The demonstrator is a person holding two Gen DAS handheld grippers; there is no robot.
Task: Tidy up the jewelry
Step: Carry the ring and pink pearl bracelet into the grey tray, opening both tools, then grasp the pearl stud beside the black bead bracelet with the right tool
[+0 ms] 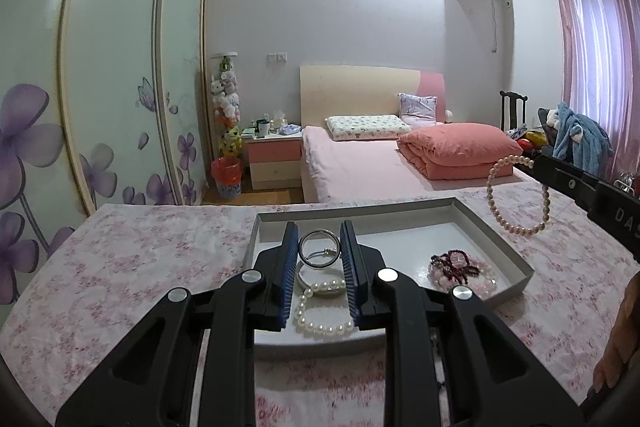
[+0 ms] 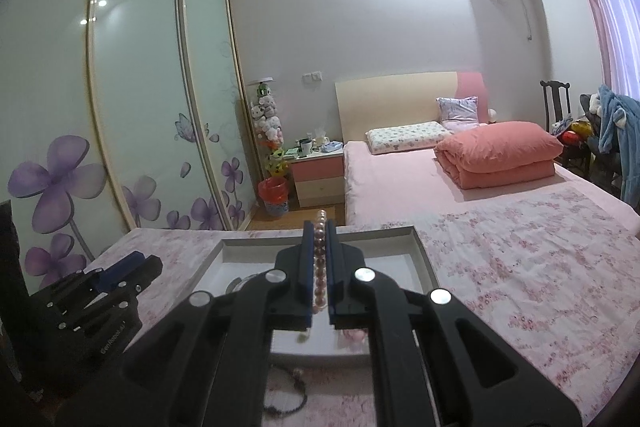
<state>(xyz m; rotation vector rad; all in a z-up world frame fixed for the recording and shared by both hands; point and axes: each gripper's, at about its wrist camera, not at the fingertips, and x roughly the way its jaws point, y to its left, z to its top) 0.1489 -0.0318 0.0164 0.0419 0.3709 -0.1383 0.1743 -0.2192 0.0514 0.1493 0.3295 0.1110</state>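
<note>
My left gripper (image 1: pixel 320 231) is shut on a silver bangle (image 1: pixel 302 255), held upright over the left part of a shallow white tray (image 1: pixel 496 227). Under it in the tray lie a pearl bracelet (image 1: pixel 320 329) and a second silver bangle (image 1: pixel 301 277). Pink and dark purple bead bracelets (image 1: pixel 460 267) lie in the tray's right part. My right gripper (image 2: pixel 320 227) is shut on a pearl bracelet (image 2: pixel 320 259), seen edge-on between its pads. In the left wrist view that right gripper (image 1: pixel 540 163) comes in from the right, and the pearl loop (image 1: pixel 520 230) hangs from it above the tray's far right corner.
The tray (image 2: pixel 424 255) sits on a table under a pink floral cloth (image 1: pixel 140 267). A dark cord bracelet (image 2: pixel 288 387) lies on the cloth in front of the tray. A hand (image 1: pixel 616 347) shows at the right edge. Behind are a bed (image 1: pixel 360 167) and a sliding wardrobe (image 1: pixel 120 87).
</note>
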